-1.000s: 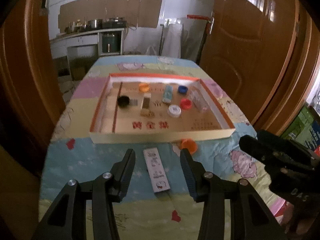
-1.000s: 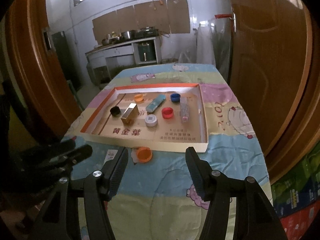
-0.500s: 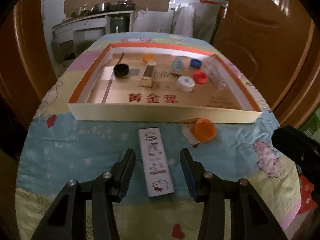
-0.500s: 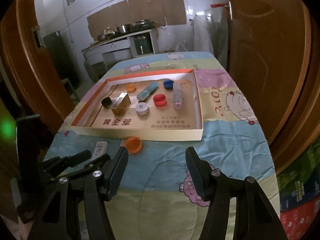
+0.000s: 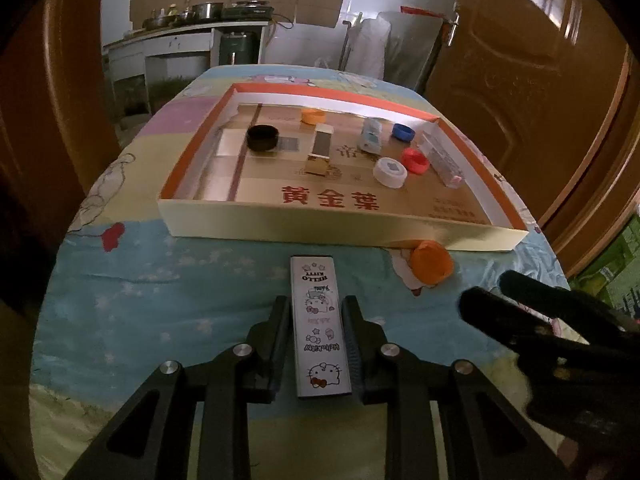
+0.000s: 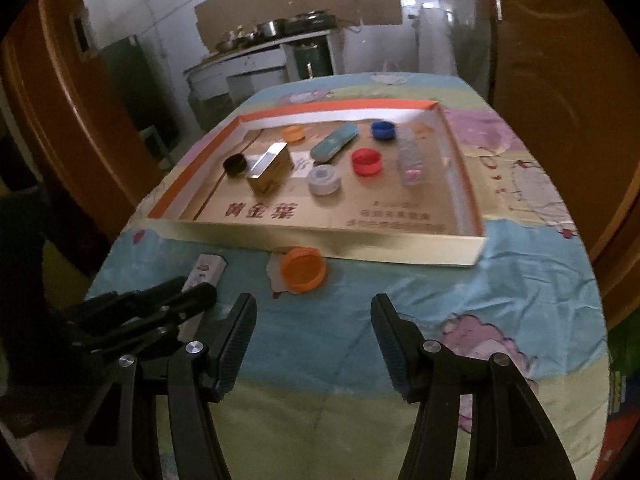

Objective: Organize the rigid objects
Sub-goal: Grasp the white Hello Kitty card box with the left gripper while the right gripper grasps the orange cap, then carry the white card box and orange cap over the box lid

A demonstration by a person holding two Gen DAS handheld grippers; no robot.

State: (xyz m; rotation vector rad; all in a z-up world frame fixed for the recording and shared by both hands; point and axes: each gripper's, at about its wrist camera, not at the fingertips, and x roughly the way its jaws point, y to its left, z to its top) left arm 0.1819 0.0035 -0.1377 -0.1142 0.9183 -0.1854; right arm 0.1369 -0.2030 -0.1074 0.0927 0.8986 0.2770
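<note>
White Hello Kitty case point(image 5: 320, 322), flat, slim, cartoon prints, lying on the tablecloth point(image 5: 180, 300) at 6 o'clock of the tray point(image 5: 320, 230); long axis running 12–6. Left gripper point(image 5: 316, 320) pinching its sides. Right gripper point(image 6: 312, 320) hanging spread wide, holding nothing.
</note>
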